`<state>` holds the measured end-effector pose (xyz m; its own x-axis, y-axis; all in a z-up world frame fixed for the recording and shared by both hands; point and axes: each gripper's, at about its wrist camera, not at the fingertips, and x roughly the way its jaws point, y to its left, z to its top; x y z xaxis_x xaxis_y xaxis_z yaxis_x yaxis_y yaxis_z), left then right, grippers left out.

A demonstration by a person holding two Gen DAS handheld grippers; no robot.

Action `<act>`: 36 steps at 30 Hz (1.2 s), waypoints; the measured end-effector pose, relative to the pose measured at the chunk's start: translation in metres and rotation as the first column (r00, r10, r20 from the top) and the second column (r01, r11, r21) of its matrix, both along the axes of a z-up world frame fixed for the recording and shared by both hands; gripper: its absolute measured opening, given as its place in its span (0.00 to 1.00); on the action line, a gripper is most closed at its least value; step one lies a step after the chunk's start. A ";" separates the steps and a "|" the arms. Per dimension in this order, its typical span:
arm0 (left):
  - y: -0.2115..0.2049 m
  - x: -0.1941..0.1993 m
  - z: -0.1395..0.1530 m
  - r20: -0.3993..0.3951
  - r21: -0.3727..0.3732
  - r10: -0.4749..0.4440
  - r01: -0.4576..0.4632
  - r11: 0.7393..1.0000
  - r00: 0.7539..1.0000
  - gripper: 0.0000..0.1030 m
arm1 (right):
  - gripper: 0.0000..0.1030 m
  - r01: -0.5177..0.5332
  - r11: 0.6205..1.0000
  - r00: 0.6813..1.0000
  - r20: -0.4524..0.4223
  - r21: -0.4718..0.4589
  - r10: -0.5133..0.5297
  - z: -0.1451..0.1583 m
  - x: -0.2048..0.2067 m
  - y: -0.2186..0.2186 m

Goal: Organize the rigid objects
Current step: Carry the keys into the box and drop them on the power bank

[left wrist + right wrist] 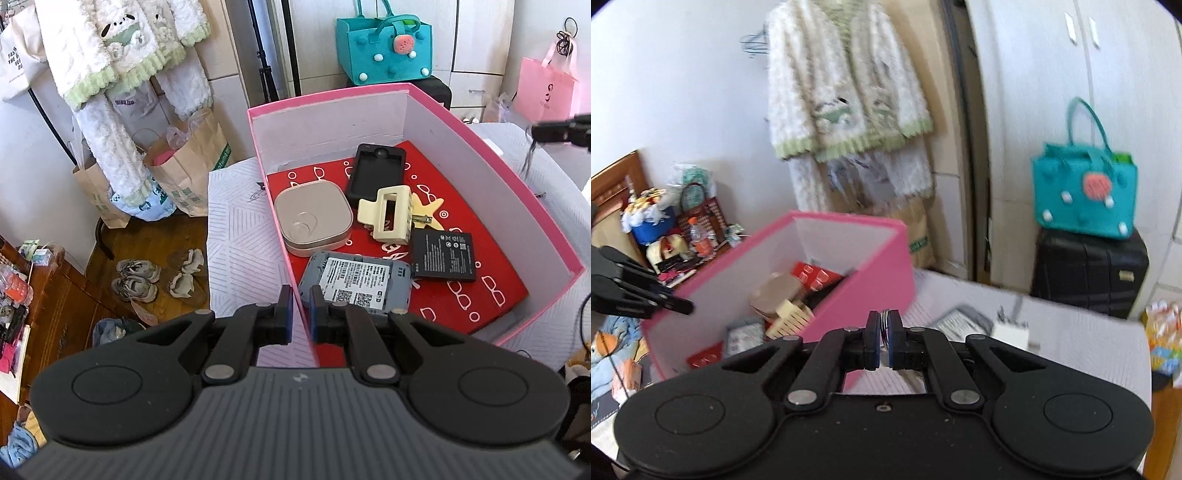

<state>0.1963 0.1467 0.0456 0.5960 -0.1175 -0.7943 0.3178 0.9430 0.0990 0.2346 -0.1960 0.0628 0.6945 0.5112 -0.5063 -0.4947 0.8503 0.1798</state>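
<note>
A pink box (491, 155) stands on the bed, lined with a red printed sheet (480, 295). Inside lie a beige square tin (313, 221), a black phone case (375, 171), a cream hair claw (388, 214), a black battery (445, 254) and a grey labelled device (356, 284). My left gripper (300, 295) is shut on the box's near wall. My right gripper (885, 317) is shut on a small silvery ringed thing (885, 326) and hangs above the bed beside the box (871, 266). It also shows at the far right of the left wrist view as the right gripper (535, 131), something thin dangling below it.
On the white bedcover (1071, 332) to the right of the box lie a grey flat piece (960, 321) and a white block (1012, 332). A teal bag (1086, 192) sits on a black suitcase (1089, 273). Paper bags (184, 162) and shoes (136, 280) are on the floor to the left.
</note>
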 end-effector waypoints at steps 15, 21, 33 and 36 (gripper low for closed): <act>-0.004 -0.002 0.000 0.017 0.030 -0.008 0.007 1.000 1.000 0.07 | 0.05 -0.337 0.938 0.938 -0.052 0.081 0.342 0.032 0.005 0.107; -0.004 -0.004 -0.001 0.026 0.022 0.004 -0.005 1.000 1.000 0.07 | 0.05 -0.377 0.924 0.912 -0.145 0.064 0.383 0.000 0.022 0.156; -0.001 -0.004 -0.001 0.034 0.000 0.002 -0.002 1.000 0.999 0.07 | 0.11 -0.325 0.944 0.932 -0.150 0.058 0.330 0.004 0.008 0.130; 0.002 -0.003 -0.001 0.034 -0.015 -0.001 0.002 1.000 0.999 0.08 | 0.12 -0.255 0.965 0.956 -0.130 0.067 0.261 0.013 0.002 0.099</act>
